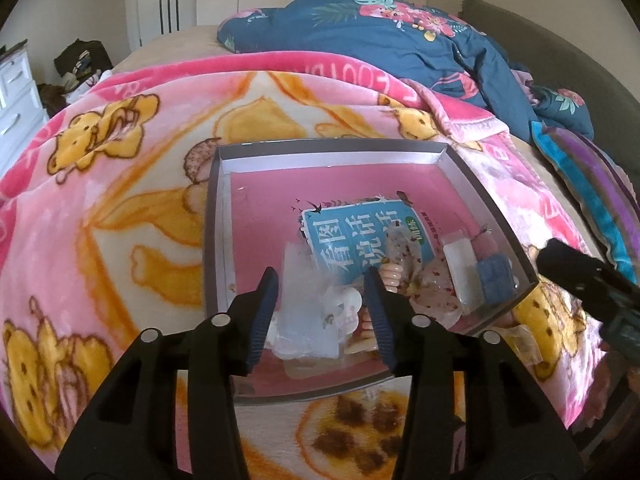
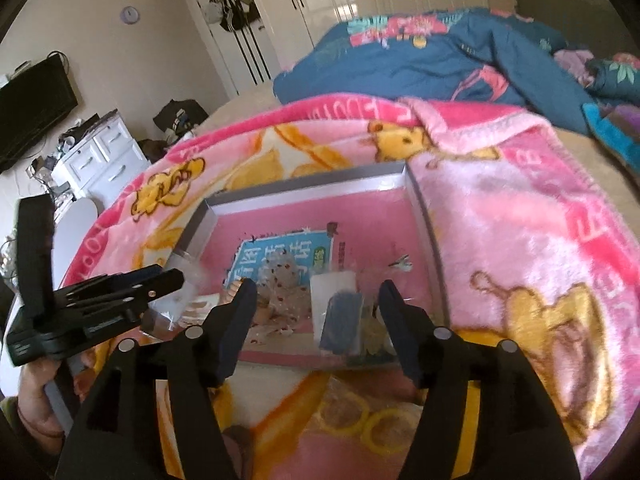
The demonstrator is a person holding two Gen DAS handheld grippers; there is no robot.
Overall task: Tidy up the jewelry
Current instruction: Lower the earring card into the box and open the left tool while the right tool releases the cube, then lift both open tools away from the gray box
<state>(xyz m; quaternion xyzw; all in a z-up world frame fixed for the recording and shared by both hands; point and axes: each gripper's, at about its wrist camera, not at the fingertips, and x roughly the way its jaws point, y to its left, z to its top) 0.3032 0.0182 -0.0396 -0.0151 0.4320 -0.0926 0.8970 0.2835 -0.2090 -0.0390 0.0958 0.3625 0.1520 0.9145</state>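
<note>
A shallow grey box (image 1: 214, 208) (image 2: 424, 208) with a pink floor lies on the blanket and holds small jewelry packets. My left gripper (image 1: 322, 280) is open over the box's near left part, its fingers either side of a clear bag with a white piece (image 1: 348, 304). My right gripper (image 2: 316, 300) is open over the box's near right part, above a blue pouch (image 2: 340, 320) (image 1: 496, 276) and a white packet (image 2: 332, 284) (image 1: 460, 256). A clear speckled bag (image 2: 280, 284) (image 1: 404, 248) lies on the printed teal picture (image 1: 360, 236).
The box sits on a pink cartoon blanket (image 1: 120, 184) (image 2: 520, 220) over a bed. A blue floral quilt (image 1: 380, 40) lies crumpled behind. A clear packet of yellow rings (image 2: 360, 416) lies on the blanket in front of the box. A white dresser (image 2: 100, 160) stands at the left.
</note>
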